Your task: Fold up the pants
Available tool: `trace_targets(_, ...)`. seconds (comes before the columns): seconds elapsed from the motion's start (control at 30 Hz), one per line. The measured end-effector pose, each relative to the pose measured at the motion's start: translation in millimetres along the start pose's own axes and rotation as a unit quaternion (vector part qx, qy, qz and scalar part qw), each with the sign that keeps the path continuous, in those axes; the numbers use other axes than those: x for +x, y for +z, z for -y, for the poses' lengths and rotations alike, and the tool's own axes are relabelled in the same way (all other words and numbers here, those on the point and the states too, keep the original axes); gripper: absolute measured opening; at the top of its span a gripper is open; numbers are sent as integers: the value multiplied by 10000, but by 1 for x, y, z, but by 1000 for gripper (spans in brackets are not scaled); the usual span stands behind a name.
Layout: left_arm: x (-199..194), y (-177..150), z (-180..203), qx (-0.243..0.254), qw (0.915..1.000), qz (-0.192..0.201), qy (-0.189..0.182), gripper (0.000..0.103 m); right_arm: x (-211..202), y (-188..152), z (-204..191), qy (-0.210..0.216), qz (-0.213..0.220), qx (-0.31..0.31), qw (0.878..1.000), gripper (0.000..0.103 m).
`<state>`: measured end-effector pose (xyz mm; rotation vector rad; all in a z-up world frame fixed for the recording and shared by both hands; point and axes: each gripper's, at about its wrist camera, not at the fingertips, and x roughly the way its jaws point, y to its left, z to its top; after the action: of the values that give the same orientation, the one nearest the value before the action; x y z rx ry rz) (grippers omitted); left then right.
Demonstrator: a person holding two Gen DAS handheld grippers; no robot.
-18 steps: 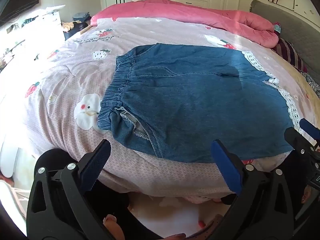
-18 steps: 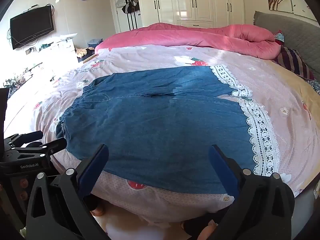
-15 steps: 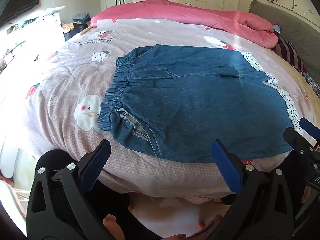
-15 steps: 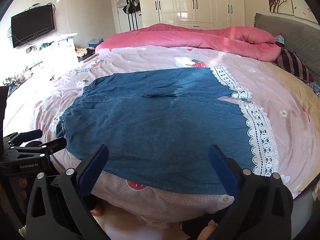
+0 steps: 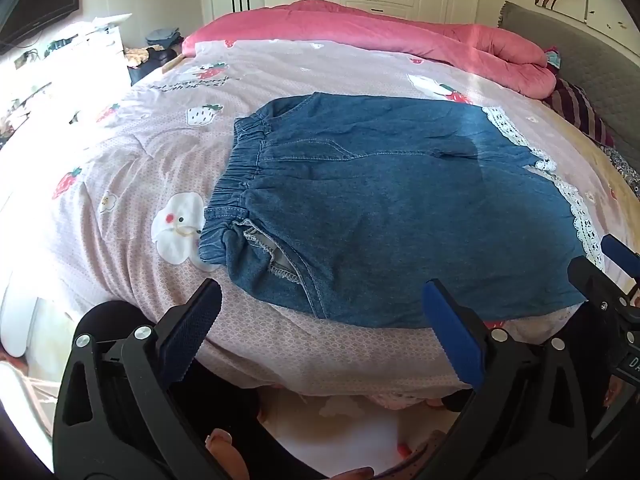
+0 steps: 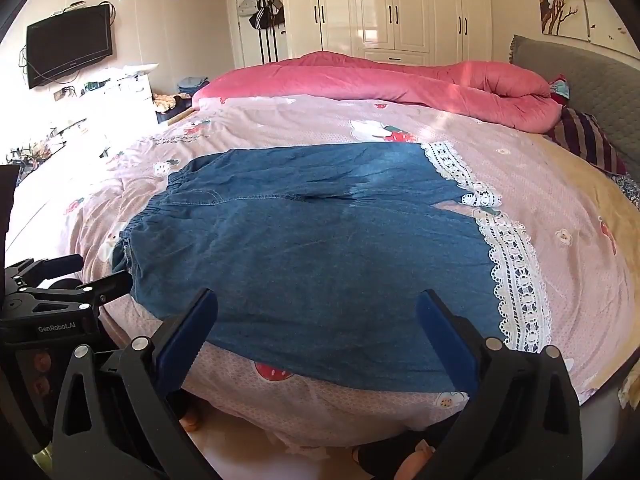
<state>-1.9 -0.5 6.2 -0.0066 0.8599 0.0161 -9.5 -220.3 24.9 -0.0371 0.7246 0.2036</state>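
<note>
Pants [image 5: 400,216] lie flat on the bed [image 5: 120,184], at 12 o'clock of both spread grippers: left gripper [image 5: 320,320], right gripper [image 6: 316,324].

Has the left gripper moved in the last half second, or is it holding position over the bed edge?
No. In the left wrist view the left gripper is open, and the pants sit unchanged against the pink quilt.

Home bedroom: bed [image 6: 540,184] with pink quilt [image 6: 400,80], white wardrobes [image 6: 400,8], wall TV [image 6: 68,56].
</note>
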Motion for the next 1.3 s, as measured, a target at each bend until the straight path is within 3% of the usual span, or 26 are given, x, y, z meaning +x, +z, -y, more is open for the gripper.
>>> trace_targets(1.3, -1, 2, -3, -12, 10000, 56, -5, 94, 2, -1, -1, -75, 49, -53, 9999, 99)
